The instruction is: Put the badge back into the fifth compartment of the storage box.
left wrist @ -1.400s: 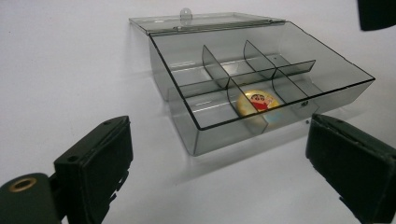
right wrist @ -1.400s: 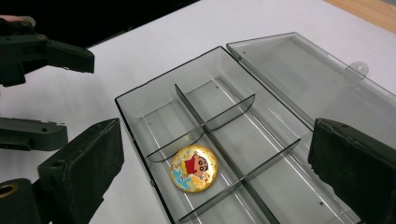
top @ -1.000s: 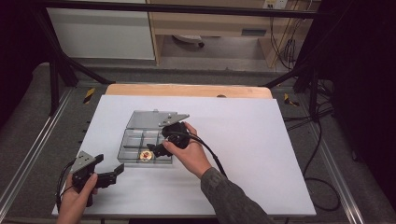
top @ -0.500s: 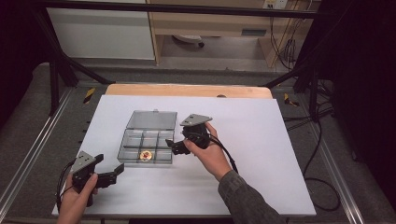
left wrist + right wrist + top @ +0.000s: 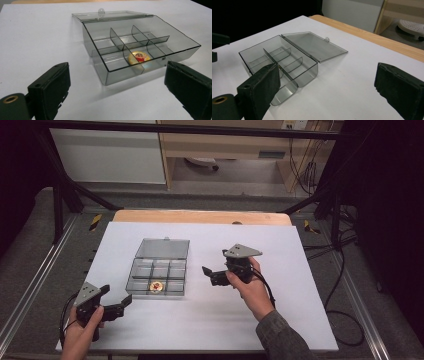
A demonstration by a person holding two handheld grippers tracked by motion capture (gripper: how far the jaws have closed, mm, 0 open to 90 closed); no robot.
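Note:
A clear grey compartment box (image 5: pixel 172 270) sits on the white sheet, its lid (image 5: pixel 164 248) folded flat on the far side. A round yellow badge (image 5: pixel 156 286) with a cartoon figure lies in the near middle compartment. My left gripper (image 5: pixel 116 296) stands open near the front left corner, short of the box. The right gripper (image 5: pixel 210 276) is open to the right of the box, apart from it, jaws pointing at it. In the left gripper view the box (image 5: pixel 160 42) and badge (image 5: pixel 139 57) lie ahead of the open gripper (image 5: pixel 117 85). The right gripper view shows the box (image 5: pixel 257 56) and lid (image 5: pixel 314 46) beyond the open gripper (image 5: pixel 327 87).
The white sheet (image 5: pixel 280 320) covers most of the table; a wooden strip (image 5: pixel 200 216) shows along its far edge. Metal frame rails (image 5: pixel 30 285) run down both sides. Cables (image 5: pixel 345 270) trail on the floor at the right.
The right gripper has pulled back from over the box to the right, with nothing in it. The left gripper has stayed in place.

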